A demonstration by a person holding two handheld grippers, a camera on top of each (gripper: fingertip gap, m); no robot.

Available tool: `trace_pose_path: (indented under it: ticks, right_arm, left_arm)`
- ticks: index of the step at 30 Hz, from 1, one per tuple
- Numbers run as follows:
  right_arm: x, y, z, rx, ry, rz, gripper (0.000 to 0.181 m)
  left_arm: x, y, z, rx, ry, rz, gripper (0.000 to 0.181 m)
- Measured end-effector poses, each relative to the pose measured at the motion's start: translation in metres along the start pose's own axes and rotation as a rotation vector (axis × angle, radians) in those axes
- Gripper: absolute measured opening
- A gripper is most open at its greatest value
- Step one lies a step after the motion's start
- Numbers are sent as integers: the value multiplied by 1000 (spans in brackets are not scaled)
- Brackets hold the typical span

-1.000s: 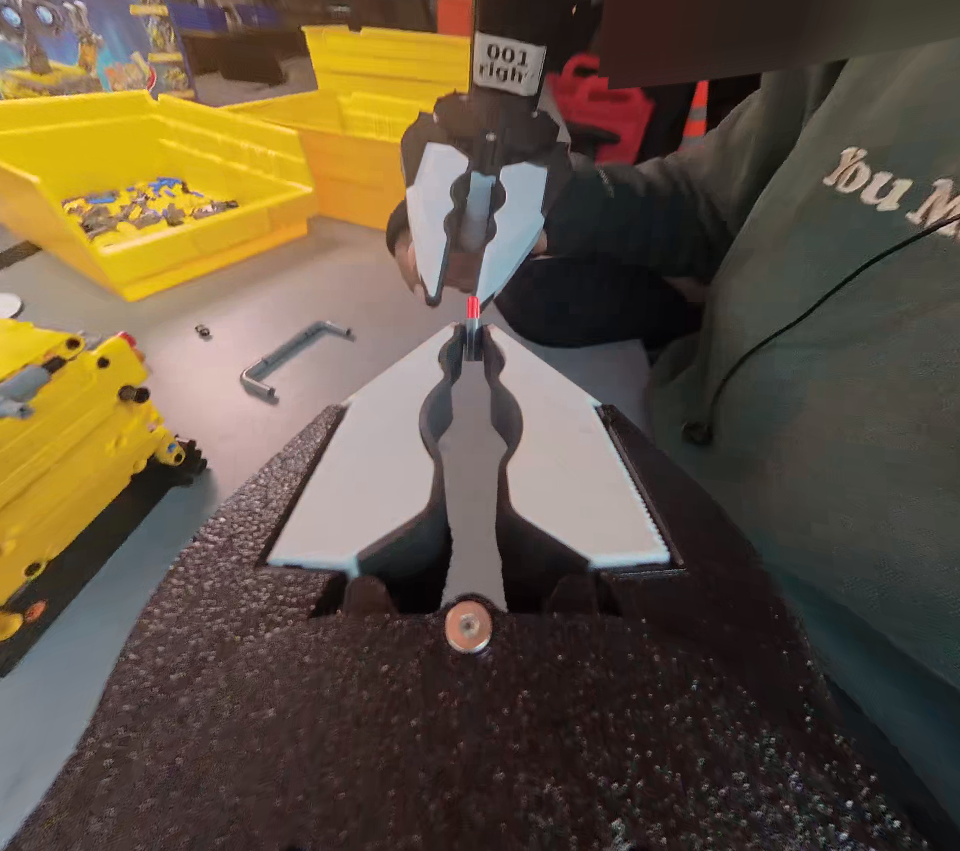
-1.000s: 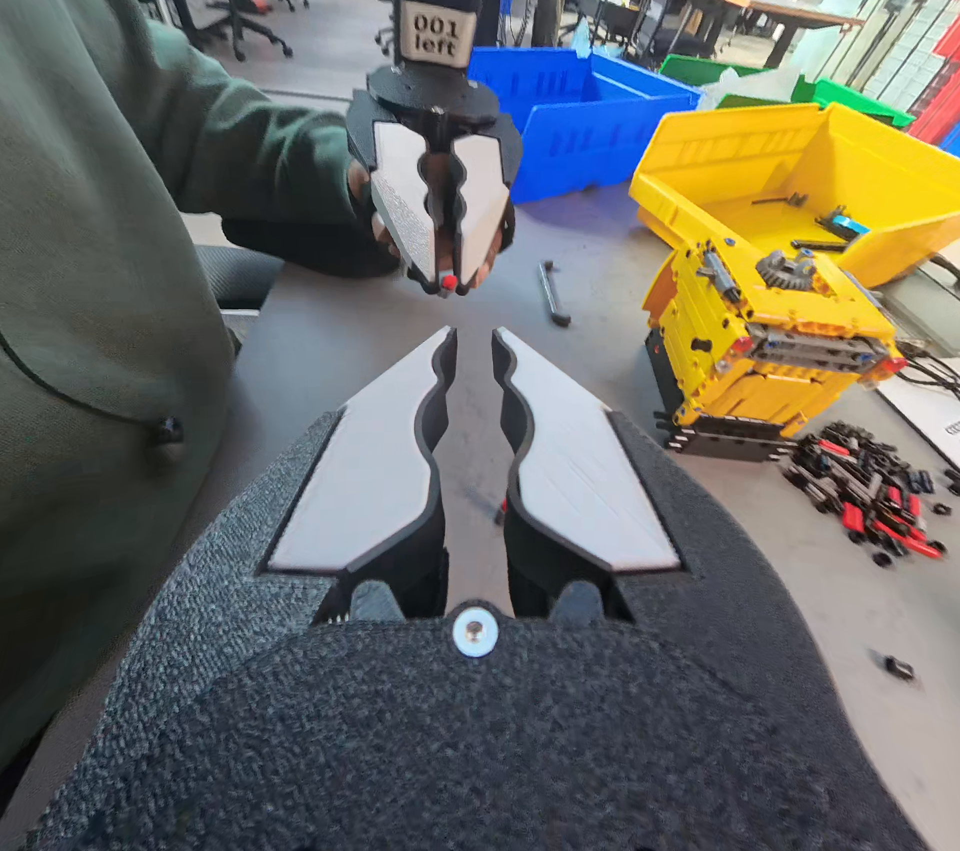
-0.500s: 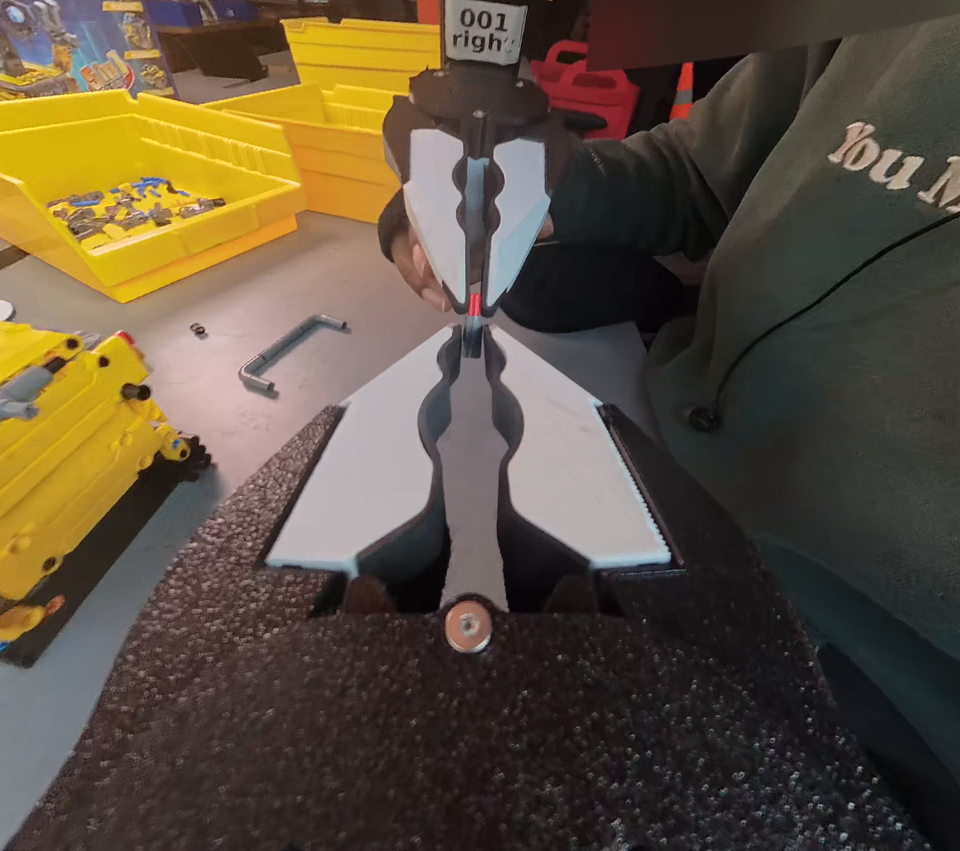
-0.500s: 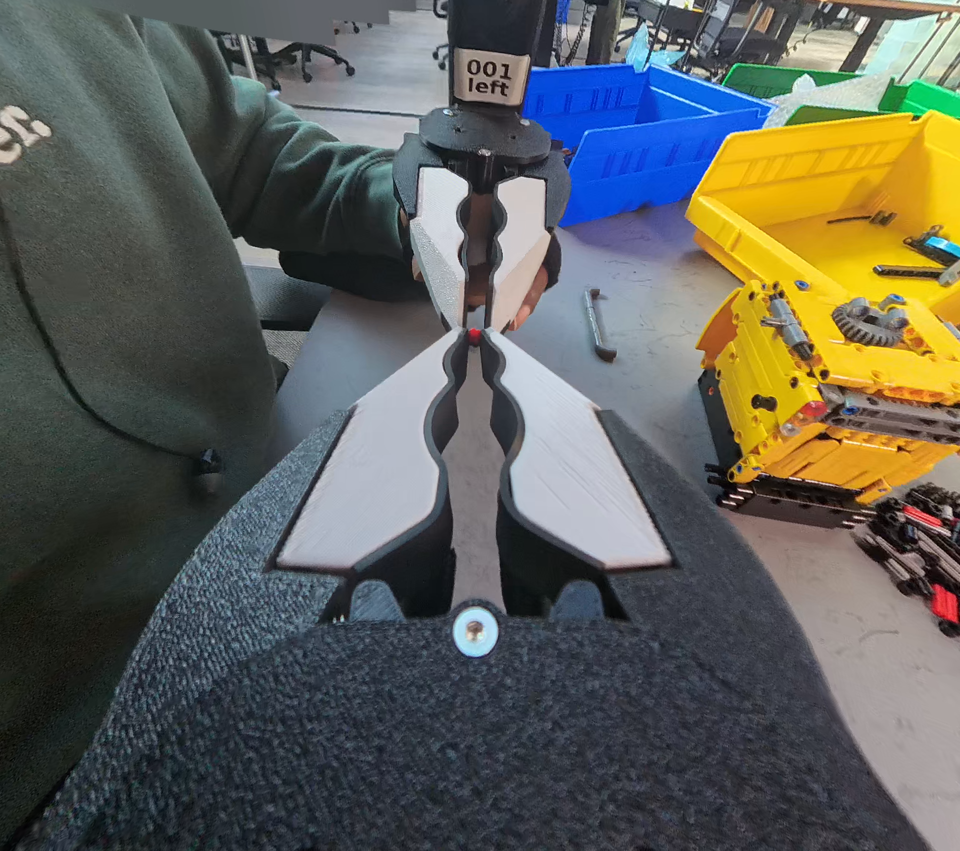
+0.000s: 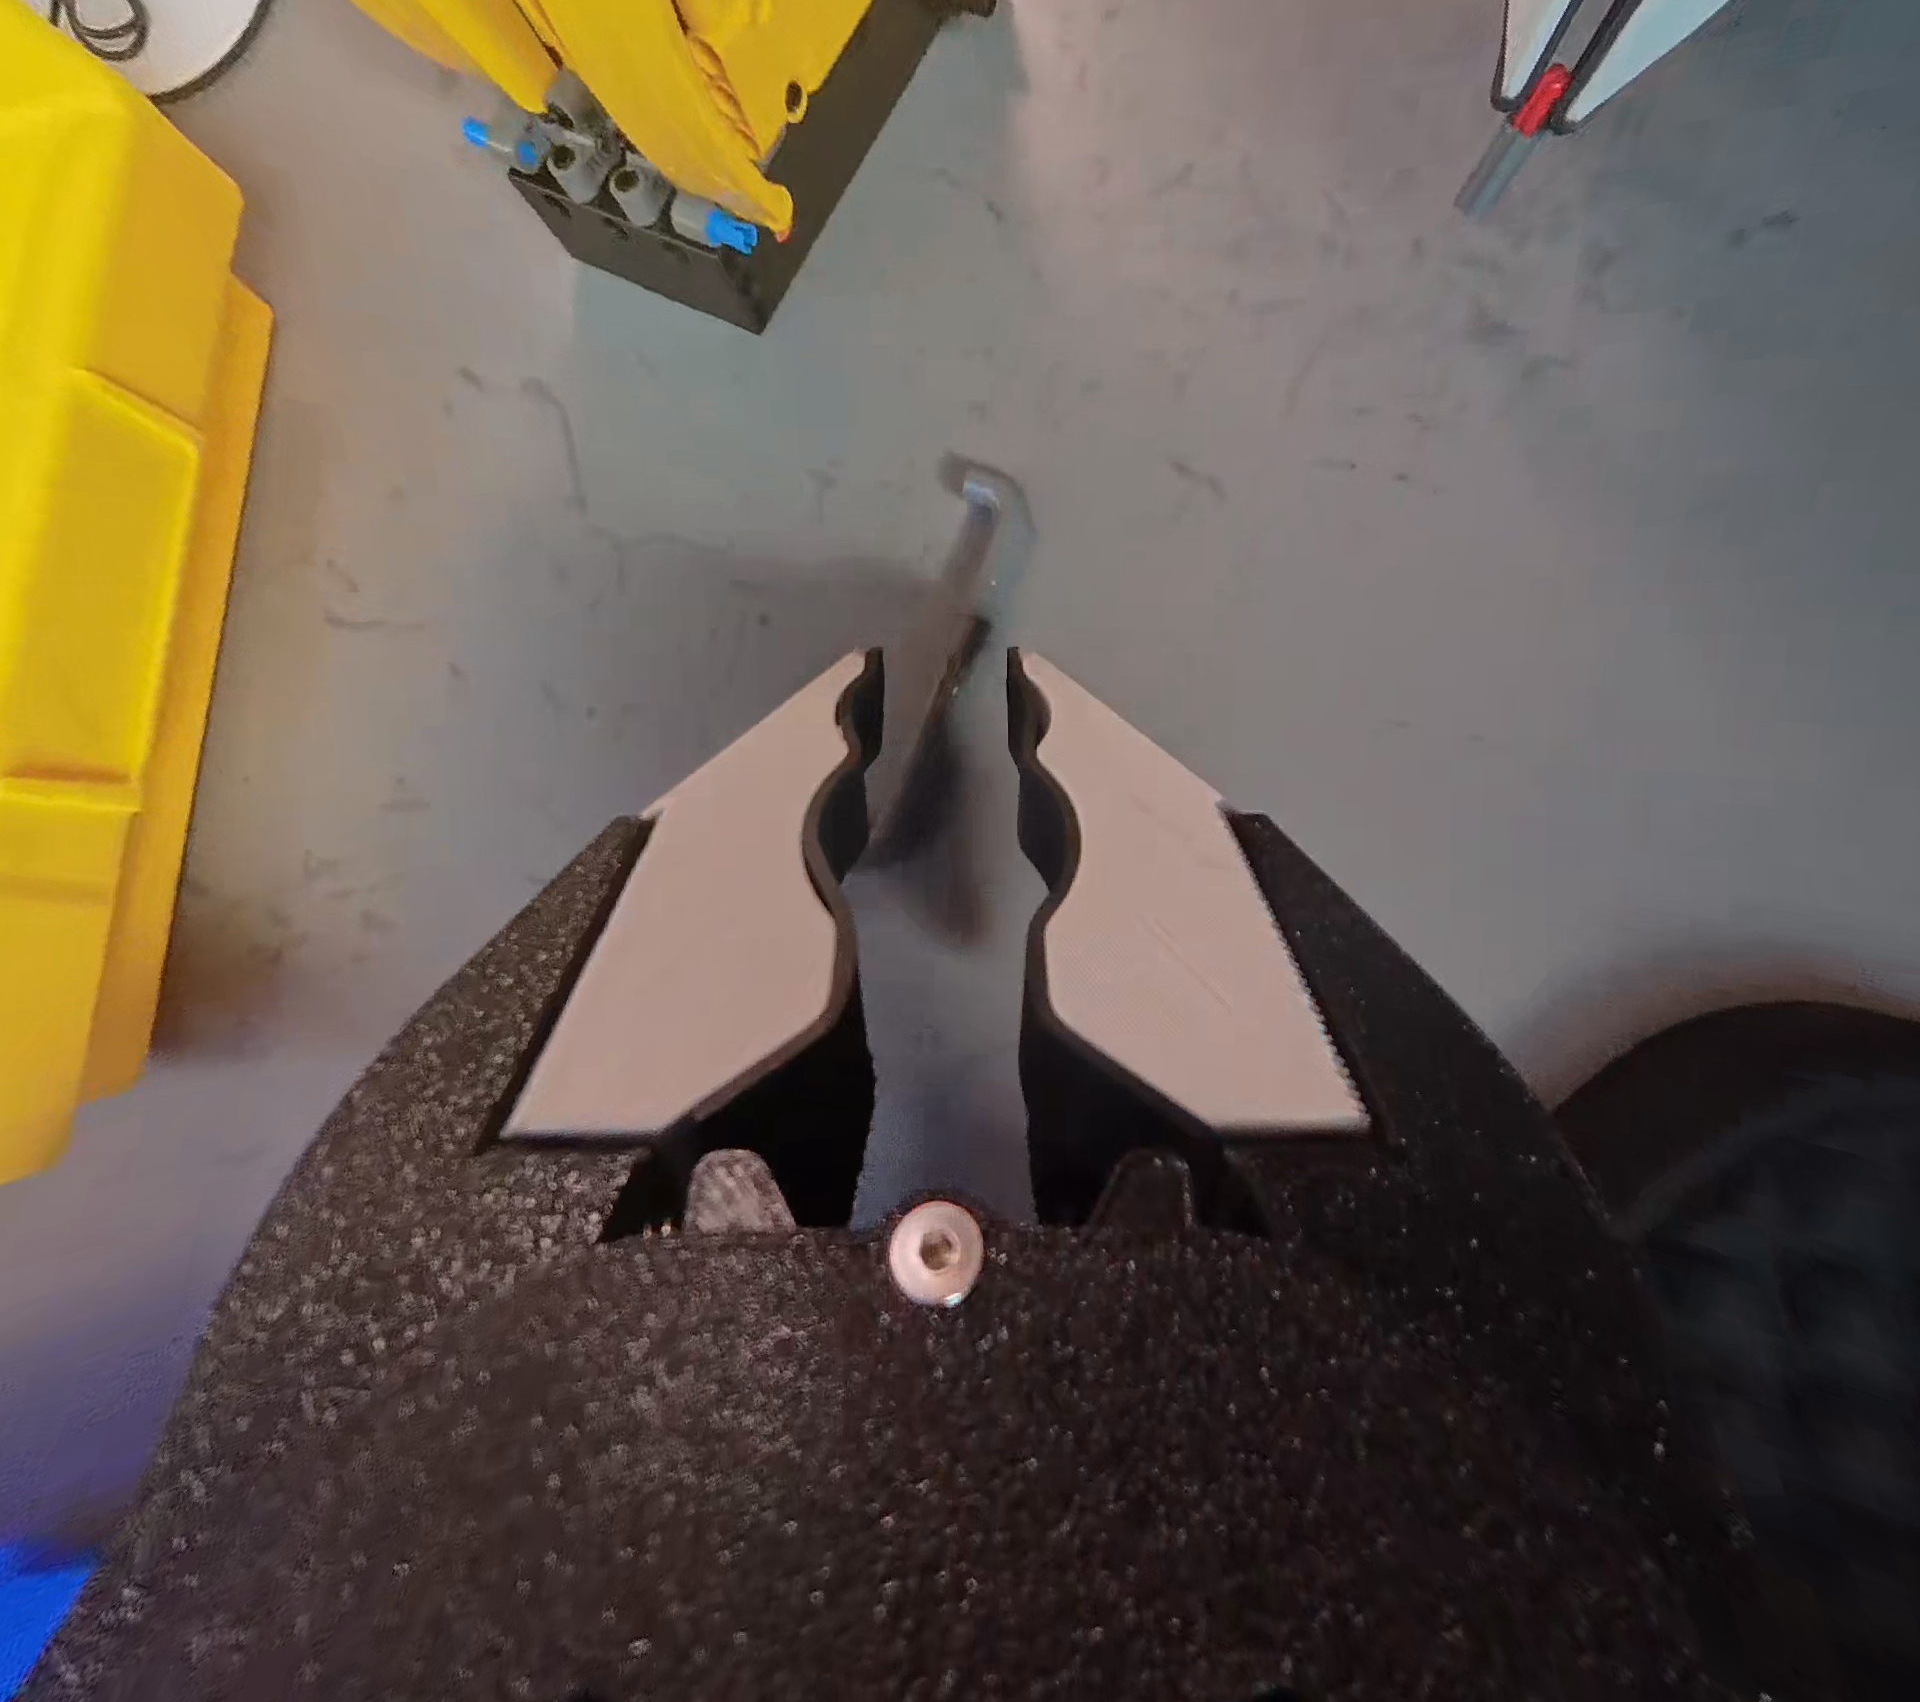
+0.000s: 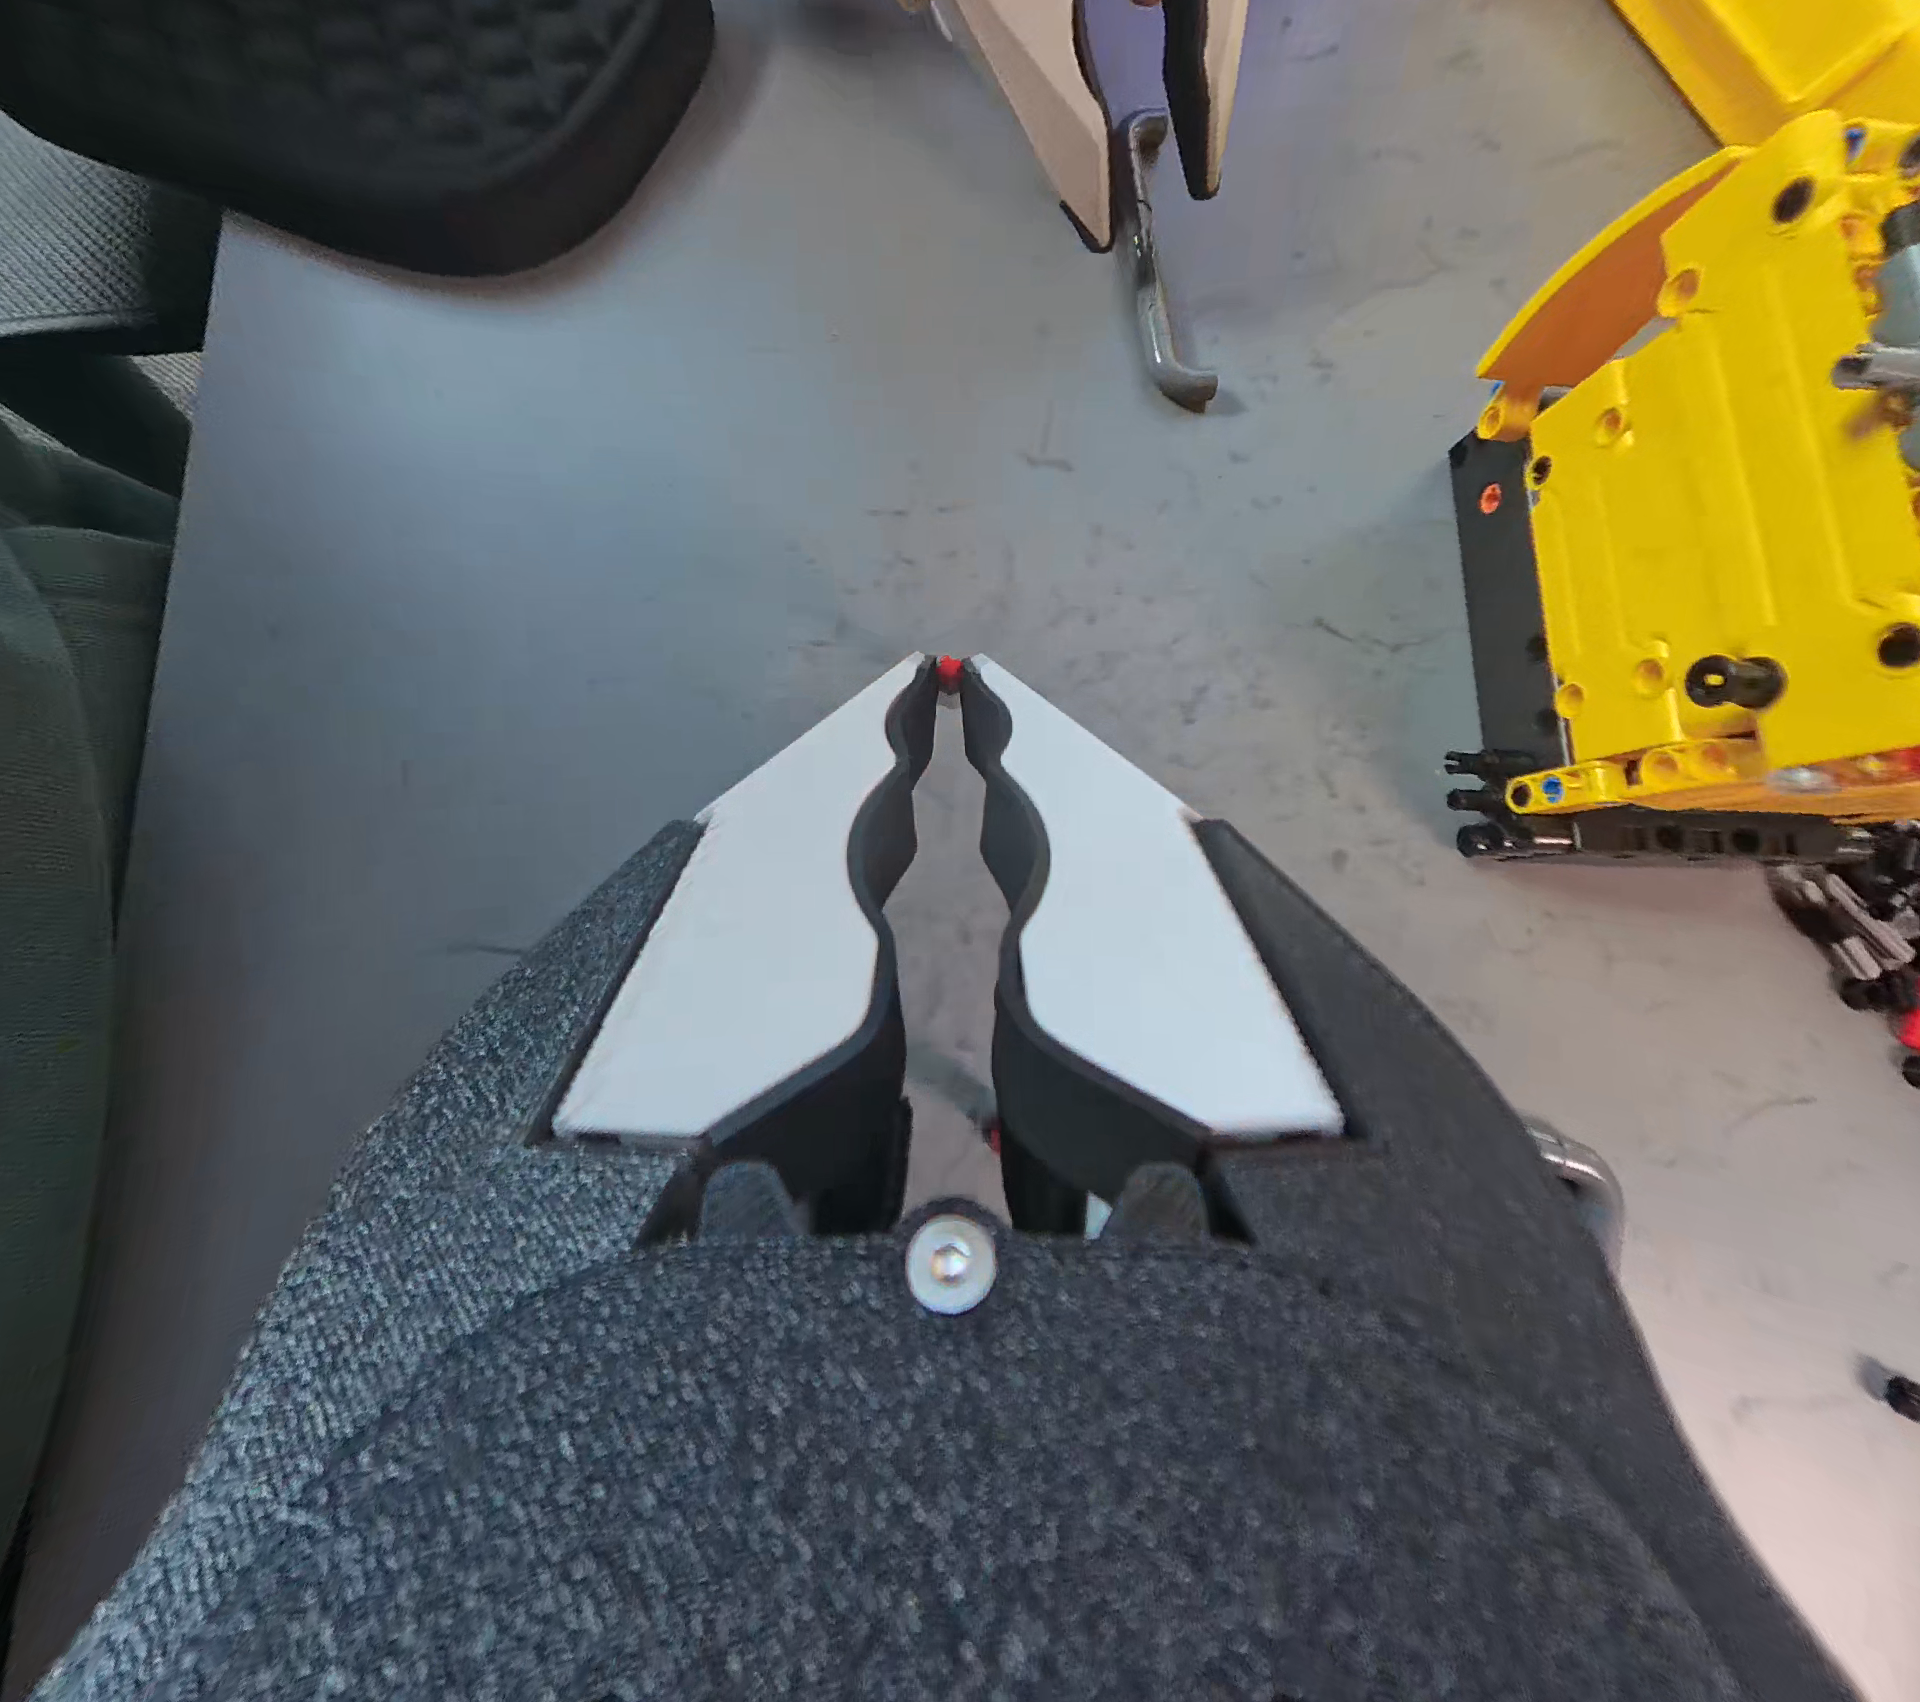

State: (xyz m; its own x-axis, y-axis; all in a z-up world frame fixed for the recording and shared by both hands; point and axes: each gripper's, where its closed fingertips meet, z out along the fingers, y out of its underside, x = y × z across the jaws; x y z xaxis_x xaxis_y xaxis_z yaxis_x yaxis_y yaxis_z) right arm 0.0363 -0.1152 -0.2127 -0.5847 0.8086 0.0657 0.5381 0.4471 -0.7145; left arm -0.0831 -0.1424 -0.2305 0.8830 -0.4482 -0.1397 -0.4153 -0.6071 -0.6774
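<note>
Red pin (image 6: 948, 668) pinched at right gripper (image 6: 945, 665) tips, mid-frame; grey bar (image 5: 961, 613) between spread left gripper (image 5: 943, 665) fingers.

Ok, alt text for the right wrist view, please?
The right gripper pinches a small red piece at its fingertips above a grey table. Ahead, the left gripper straddles a bent metal bar; a yellow brick model stands right.

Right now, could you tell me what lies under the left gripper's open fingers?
A bent grey metal rod lies on the grey table under the left gripper, between its fingers. Its hooked end pokes out; the rest is blurred or covered.
</note>
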Motion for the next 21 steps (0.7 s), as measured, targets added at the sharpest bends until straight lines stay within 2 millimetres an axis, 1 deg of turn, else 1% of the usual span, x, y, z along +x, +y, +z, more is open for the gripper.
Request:
trace_pose_path:
  ticks: [3,6,10,12,14,15,17,19,21]
  right_arm:
    - [0,3,4,-35,-5,-5,4]
    - [0,7,5,-63,-10,-7,4]
    - [-1,10,9,-81,-13,-21,4]
    - [-1,10,10,-86,-13,-27,4]
    - [-1,10,10,-93,-13,-41,4]
    - [-2,10,10,-93,-16,-43,4]
    - [-2,8,6,-75,-31,-36,12]
    - [4,4,-9,-43,-23,-45,17]
    - [12,-8,-37,39,-14,-83,17]
  left_arm:
    - [0,8,7,-73,49,27,17]
    - [2,7,10,-87,72,34,7]
    - [5,5,12,-100,78,15,6]
    - [11,0,13,-84,105,-10,6]
    - [20,-10,14,-52,149,-29,6]
    - [27,-18,13,-24,187,-43,6]
    - [41,-36,10,27,275,-74,6]
    - [50,-53,9,60,335,-94,5]
    - [59,-70,6,88,413,-124,6]
